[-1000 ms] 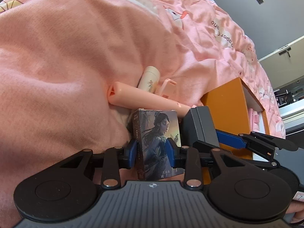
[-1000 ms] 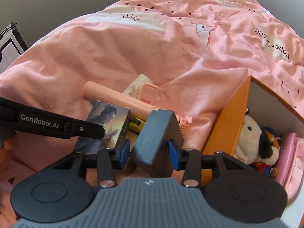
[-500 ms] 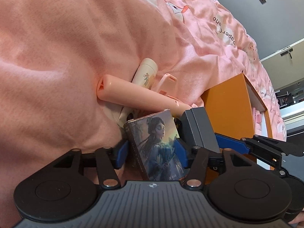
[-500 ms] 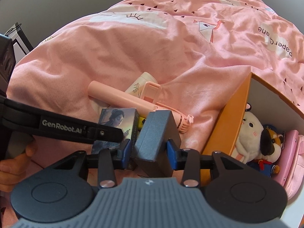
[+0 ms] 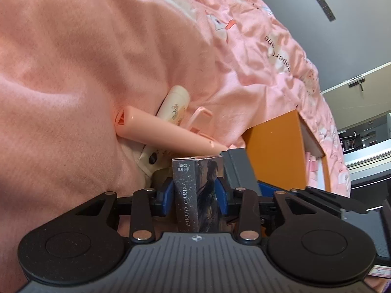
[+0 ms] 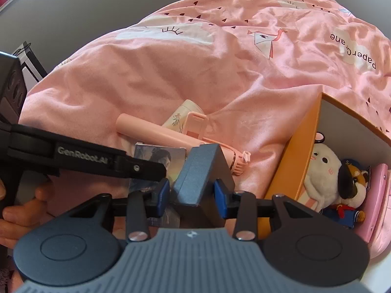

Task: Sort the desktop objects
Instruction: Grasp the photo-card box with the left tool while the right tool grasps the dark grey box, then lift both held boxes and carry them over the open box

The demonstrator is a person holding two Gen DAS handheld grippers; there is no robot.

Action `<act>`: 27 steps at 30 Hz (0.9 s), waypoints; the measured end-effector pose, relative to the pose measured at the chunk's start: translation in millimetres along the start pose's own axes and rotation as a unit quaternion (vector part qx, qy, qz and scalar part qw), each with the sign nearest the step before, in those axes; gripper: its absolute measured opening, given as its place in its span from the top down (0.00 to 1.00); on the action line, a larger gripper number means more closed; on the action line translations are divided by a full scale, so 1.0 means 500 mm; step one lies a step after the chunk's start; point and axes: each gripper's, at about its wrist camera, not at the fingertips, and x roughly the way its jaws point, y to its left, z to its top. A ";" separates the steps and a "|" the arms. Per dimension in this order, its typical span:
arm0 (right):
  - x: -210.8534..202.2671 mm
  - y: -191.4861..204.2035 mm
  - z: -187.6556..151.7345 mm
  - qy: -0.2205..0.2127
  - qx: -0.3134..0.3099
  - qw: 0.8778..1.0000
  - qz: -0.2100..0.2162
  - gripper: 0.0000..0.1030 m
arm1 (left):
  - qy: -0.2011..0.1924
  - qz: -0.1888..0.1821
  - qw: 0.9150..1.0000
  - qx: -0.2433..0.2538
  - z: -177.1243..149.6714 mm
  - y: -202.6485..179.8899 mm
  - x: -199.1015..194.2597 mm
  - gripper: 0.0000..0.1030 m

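On top of a big pink blanket (image 6: 171, 73) sits a little pile of things, and two grabbers are busy in it. The left gripper (image 5: 195, 194) has a photo card box (image 5: 198, 193) standing up between its blue pads (image 5: 167, 194). Its jaws are closing, and both pads look pressed against the sides of the box — the words "PHOTO CARD" run up the narrow side. The right gripper (image 6: 191, 194) has a dark grey box (image 6: 200, 171) between its pads, tilted, and the pads sit against its sides at a middle width.

The two boxes are right beside each other. In the right wrist view, the black arm of the left grabber crosses in front of the card box (image 6: 156, 156), and a hand (image 6: 14, 217) holds that grabber at the left edge.

Just behind the boxes lies a long pink handheld fan (image 6: 156, 134), with a cream bottle (image 5: 174, 106) with flowers on it tucked behind it. To the right stands an orange box (image 6: 297, 146) — inside it are a white plush toy (image 6: 320, 168) and a plush dog (image 6: 352, 183).
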 end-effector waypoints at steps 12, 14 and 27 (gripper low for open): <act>-0.001 -0.013 -0.002 -0.001 0.023 1.000 0.007 0.77 | -0.006 0.000 1.000 0.007 -0.013 -0.019 0.005 0.72; 0.001 -0.005 -0.002 0.001 0.009 1.000 0.001 0.76 | -0.009 0.003 1.000 0.010 -0.014 -0.021 0.004 0.72; 0.021 0.038 -0.009 0.032 -0.096 0.994 -0.032 0.49 | -0.011 -0.016 1.000 -0.013 0.001 -0.001 -0.002 0.75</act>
